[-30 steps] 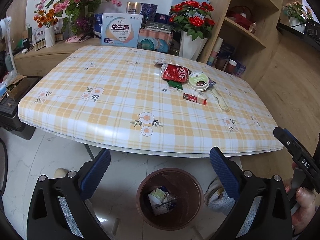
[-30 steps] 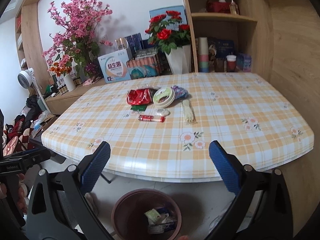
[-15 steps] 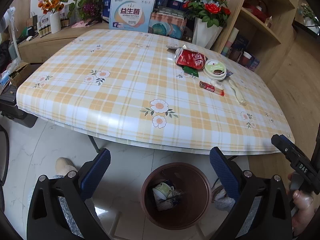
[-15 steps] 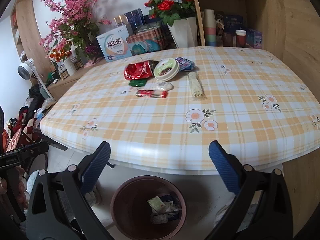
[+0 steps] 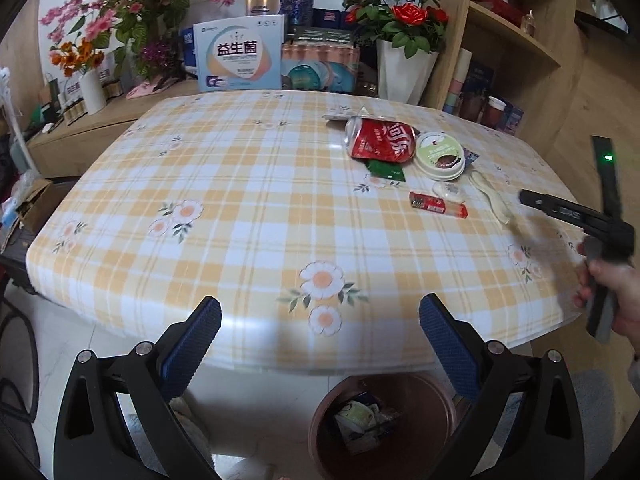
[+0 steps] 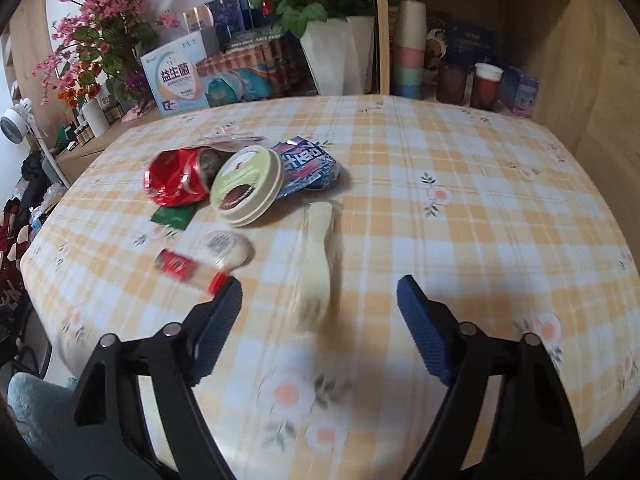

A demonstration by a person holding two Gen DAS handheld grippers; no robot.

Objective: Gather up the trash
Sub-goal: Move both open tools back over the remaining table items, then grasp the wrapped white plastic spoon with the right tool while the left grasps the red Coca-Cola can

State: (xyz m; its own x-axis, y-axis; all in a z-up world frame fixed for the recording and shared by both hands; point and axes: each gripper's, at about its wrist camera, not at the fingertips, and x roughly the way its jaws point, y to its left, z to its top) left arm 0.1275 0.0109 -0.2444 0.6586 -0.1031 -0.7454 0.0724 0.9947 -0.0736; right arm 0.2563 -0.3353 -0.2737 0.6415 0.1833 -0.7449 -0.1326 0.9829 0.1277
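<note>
1. The right gripper (image 6: 320, 304) was swung in over the table's near edge (image 6: 400, 420), jaws just narrowed but spread, nothing pinched.
2. The wrapped plastic fork (image 6: 316, 264) lay right ahead, so pickup looked imminent.
3. The left gripper (image 5: 320, 320) was held spread and empty above the bin (image 5: 384, 424).

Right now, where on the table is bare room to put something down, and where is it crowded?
The tablecloth is bare from the crushed red can across to the side by the pink flowers, and also along the near edge. Past the wrapped spoon toward the wooden shelf it is bare too. Crowded: can, round lid, blue wrapper and small red packet.
</note>
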